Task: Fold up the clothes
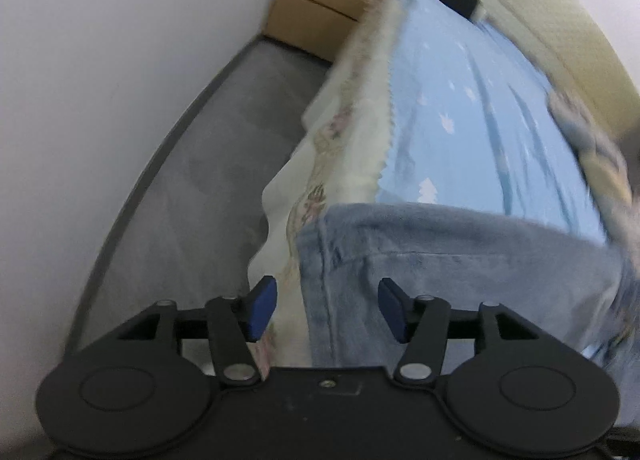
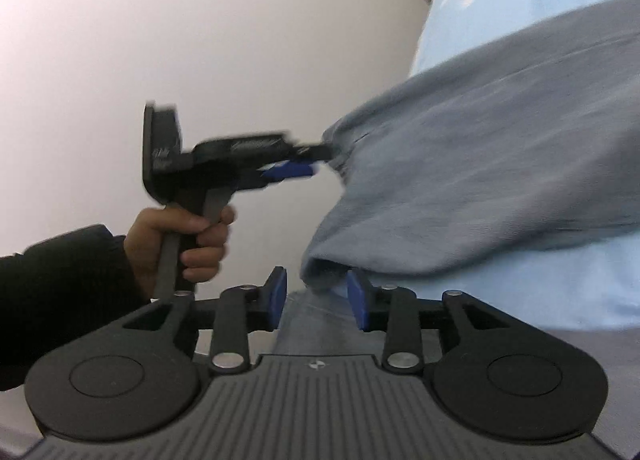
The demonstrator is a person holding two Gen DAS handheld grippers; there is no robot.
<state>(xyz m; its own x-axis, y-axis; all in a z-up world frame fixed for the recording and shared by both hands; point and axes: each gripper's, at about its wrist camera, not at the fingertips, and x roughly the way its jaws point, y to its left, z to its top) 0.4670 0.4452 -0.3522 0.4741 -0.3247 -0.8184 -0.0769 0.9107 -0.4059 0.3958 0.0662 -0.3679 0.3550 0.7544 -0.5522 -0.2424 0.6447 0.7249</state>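
blue bedsheet (image 1: 460,99) – no legible writing

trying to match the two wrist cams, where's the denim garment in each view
Left wrist view: the denim garment fills the lower centre and right, its seamed edge lying between the open pads of the left tool.
Right wrist view: it sweeps from upper right to lower centre, its folded corner between the open pads of the right tool.
Shared landmark: the light blue sheet with white shapes beneath it.
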